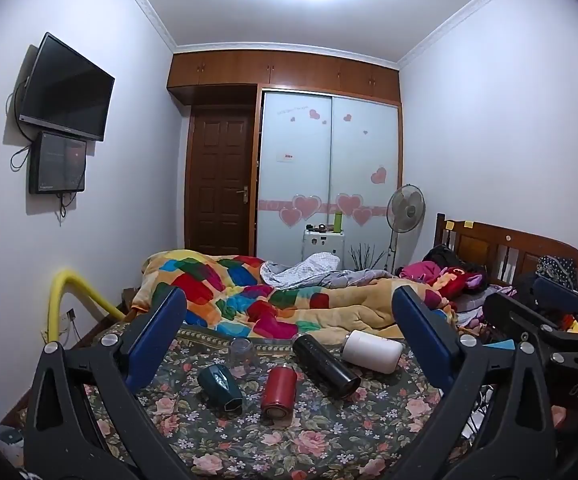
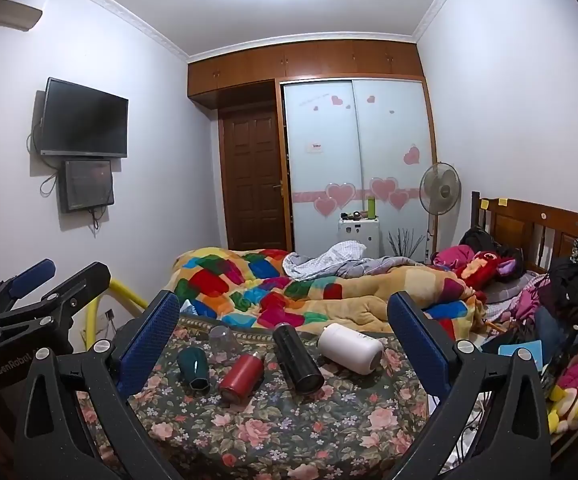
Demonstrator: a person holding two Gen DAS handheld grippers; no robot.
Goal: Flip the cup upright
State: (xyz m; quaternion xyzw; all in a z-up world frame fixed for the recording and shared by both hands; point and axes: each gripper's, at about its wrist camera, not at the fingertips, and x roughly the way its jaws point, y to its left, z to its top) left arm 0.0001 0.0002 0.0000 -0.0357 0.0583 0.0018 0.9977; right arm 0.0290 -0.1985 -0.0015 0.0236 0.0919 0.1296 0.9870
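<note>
Several cups lie on their sides on the floral cloth (image 1: pixel 289 440): a dark teal cup (image 1: pixel 220 387) (image 2: pixel 193 368), a red cup (image 1: pixel 278 391) (image 2: pixel 241 376), a black flask (image 1: pixel 325 365) (image 2: pixel 297 360) and a white cup (image 1: pixel 372 350) (image 2: pixel 351 347). A clear glass (image 1: pixel 243 353) (image 2: pixel 223 338) stands mouth-down behind the teal cup. My left gripper (image 1: pixel 289 344) is open and empty, held back above the cups. My right gripper (image 2: pixel 285 344) is open and empty too, at the same distance. Each gripper shows at the edge of the other's view.
A patchwork blanket (image 1: pixel 257 300) is heaped on the bed just behind the cups. Clothes and toys (image 2: pixel 569 320) pile up at the right by the wooden headboard (image 2: pixel 537 224). A yellow tube (image 1: pixel 73 300) stands at the left. A fan (image 1: pixel 405 208) stands by the wardrobe.
</note>
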